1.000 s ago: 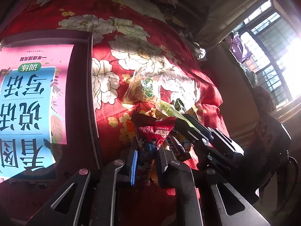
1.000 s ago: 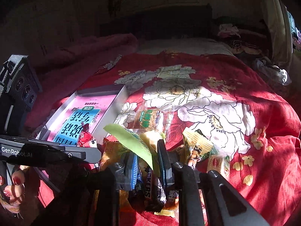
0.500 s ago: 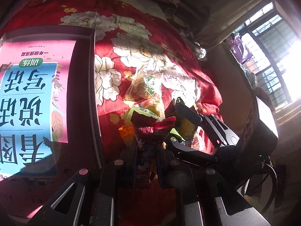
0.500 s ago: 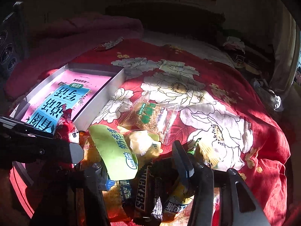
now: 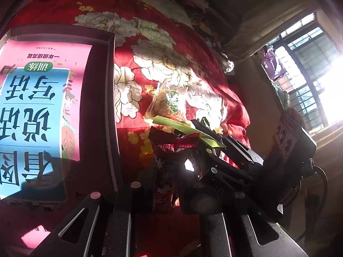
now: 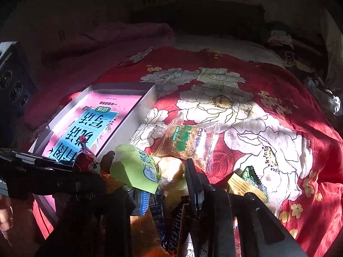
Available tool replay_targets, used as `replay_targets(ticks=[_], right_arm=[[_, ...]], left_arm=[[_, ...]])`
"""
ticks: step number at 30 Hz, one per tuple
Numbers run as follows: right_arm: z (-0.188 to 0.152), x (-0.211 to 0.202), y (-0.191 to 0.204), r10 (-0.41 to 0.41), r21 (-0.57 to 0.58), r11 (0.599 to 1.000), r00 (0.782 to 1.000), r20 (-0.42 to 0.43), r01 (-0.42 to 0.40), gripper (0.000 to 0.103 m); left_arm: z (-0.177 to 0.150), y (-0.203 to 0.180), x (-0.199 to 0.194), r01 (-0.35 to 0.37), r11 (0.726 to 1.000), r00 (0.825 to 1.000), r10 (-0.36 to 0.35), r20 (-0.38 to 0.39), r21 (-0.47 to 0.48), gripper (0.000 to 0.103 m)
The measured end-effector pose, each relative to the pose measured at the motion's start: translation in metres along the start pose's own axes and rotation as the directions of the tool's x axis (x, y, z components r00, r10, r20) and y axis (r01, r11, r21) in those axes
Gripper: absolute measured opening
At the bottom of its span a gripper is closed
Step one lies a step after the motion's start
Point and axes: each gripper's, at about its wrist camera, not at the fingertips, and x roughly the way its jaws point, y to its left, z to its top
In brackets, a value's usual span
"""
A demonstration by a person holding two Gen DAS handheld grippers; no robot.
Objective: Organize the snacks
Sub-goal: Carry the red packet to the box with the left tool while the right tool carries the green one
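Note:
My left gripper (image 5: 164, 184) is shut on a red snack packet (image 5: 169, 147) that stands up between its fingers, just right of the grey box (image 5: 111, 107). A pink and blue booklet (image 5: 38, 107) lies in the box. From the right wrist view, the same red packet (image 6: 85, 160) shows in the left gripper (image 6: 94, 177). My right gripper (image 6: 167, 190) is closing on a light green packet (image 6: 137, 169) with a pale bun behind it; the pads grip it. It sticks out of the right gripper (image 5: 214, 141) over the red packet.
A clear packet with a green label (image 6: 186, 141) lies on the red flowered bedspread (image 6: 278, 98). Under the right gripper sit a Snickers bar (image 6: 178, 224), a blue packet (image 6: 157, 212) and a yellow packet (image 6: 242, 184). A bright window (image 5: 310, 75) is right. A person's hand (image 6: 5, 214) shows.
The right gripper's jaws spread half a second ago and have come back together on the green packet. The green packet now lies across the top of the red one. The left gripper kept its hold.

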Motion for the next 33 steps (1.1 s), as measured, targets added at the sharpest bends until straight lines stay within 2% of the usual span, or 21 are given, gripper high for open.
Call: replay_targets(ticks=[4, 13, 23, 33], right_arm=[[0.003, -0.024, -0.008, 0.03, 0.071, 0.997, 0.998, 0.061, -0.034, 0.03], [0.008, -0.057, 0.006, 0.063, 0.087, 0.993, 0.989, 0.131, -0.075, 0.03], [0.009, -0.07, 0.045, 0.118, 0.046, 0.991, 0.982, 0.147, -0.126, 0.03], [0.01, -0.063, 0.083, 0.172, -0.001, 0.985, 0.978, 0.115, -0.173, 0.03]], left_arm=[[0.002, -0.006, -0.01, 0.007, 1.0, 1.0, -0.007, 0.027, 0.014, 0.016], [0.003, -0.011, -0.044, -0.014, 0.999, 0.996, 0.011, 0.092, 0.029, 0.016], [-0.005, 0.004, -0.091, -0.067, 0.998, 0.984, 0.065, 0.168, 0.008, 0.016], [-0.017, 0.035, -0.129, -0.121, 0.992, 0.968, 0.129, 0.217, -0.046, 0.016]])
